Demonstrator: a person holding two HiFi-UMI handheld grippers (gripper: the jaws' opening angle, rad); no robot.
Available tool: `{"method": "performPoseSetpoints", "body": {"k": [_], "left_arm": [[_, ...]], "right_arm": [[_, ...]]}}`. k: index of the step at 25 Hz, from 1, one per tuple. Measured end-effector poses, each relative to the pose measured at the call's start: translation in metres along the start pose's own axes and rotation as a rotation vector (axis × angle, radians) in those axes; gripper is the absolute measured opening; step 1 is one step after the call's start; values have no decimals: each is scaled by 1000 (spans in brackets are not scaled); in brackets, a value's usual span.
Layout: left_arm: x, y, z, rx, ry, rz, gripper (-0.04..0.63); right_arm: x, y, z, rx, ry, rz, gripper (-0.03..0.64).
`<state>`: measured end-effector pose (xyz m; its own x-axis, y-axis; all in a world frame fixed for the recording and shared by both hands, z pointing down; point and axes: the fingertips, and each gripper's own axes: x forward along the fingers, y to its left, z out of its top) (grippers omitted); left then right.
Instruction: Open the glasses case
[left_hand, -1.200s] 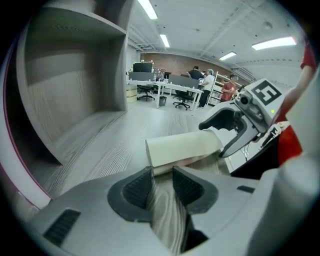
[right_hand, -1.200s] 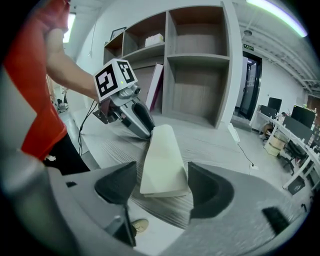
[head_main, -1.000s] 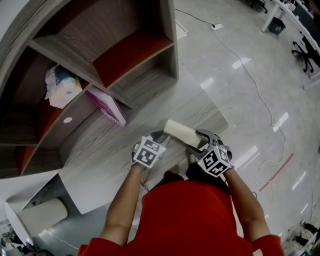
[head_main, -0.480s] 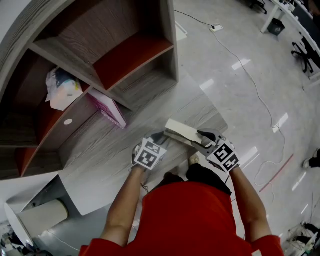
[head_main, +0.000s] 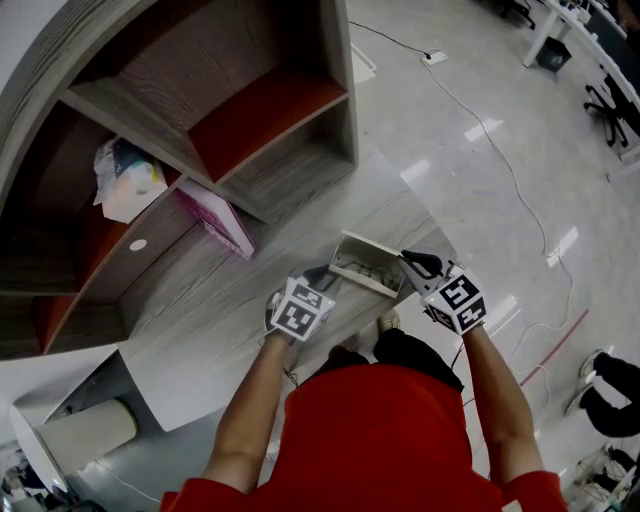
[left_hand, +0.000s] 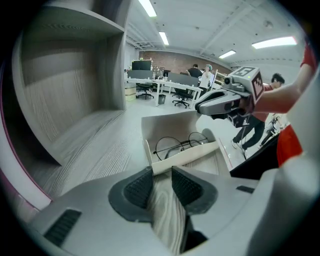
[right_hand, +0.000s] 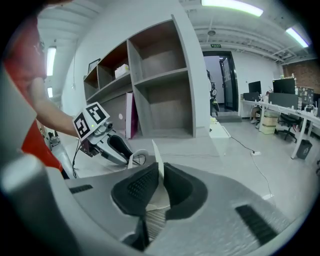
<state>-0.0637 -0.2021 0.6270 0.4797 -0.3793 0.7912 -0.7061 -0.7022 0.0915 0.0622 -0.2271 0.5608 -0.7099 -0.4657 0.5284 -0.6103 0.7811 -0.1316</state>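
A: Straight down past the red shirt (head_main: 380, 440), both tools are out over the near edge of the worktop (head_main: 200, 310). What's the left gripper (head_main: 325, 276) up to?

B: Its fingers (left_hand: 137, 187) are spread wide, with bare wood grain showing between them. The near-left corner of the glasses case (head_main: 366, 262) sits right at their tips. Whether the pads actually bear on it, I can't tell.

A: And the right gripper (head_main: 410, 262)?

B: Closing as we speak! Its fingers (right_hand: 142, 186) have the thin cream lid (right_hand: 159, 156) edge-on between the pads, pinching it.

A: So the case is open?

B: It is. It lies on the worktop towards the right end, between the two tools. The lid is lifted clear of the tray (left_hand: 192, 154), and a pair of round wire-framed glasses (left_hand: 181, 144) lies inside.

A: Farther out?

B: Off to the left, a pink box (head_main: 215, 215) stands on the worktop, close against the shelf unit (head_main: 300, 150). A white bag (head_main: 122, 178) sits in one of the left compartments.

A: And beyond that?

B: Glossy floor (head_main: 470, 170) on the right, with a white cable (head_main: 505, 160) trailing across it. Office chairs (head_main: 610, 100) stand at the far edge.
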Motion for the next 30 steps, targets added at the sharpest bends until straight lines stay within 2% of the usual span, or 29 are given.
{"method": "performPoseSetpoints", "body": {"k": [9, 15, 20, 26, 30], "left_arm": [[2, 2, 2, -9, -1, 12, 114], [3, 1, 3, -12, -1, 19, 114], [-1, 2, 4, -17, -9, 33, 114], [-17, 9, 13, -34, -57, 69, 114], [-39, 10, 33, -43, -141, 97, 114]], "right_arm": [[5, -24, 0, 1, -1, -69, 40], [3, -15, 0, -28, 11, -43, 45], [1, -9, 11, -33, -39, -25, 75], [-9, -6, 28, -55, -76, -17, 80], [-18, -4, 50, -64, -134, -16, 71]]}}
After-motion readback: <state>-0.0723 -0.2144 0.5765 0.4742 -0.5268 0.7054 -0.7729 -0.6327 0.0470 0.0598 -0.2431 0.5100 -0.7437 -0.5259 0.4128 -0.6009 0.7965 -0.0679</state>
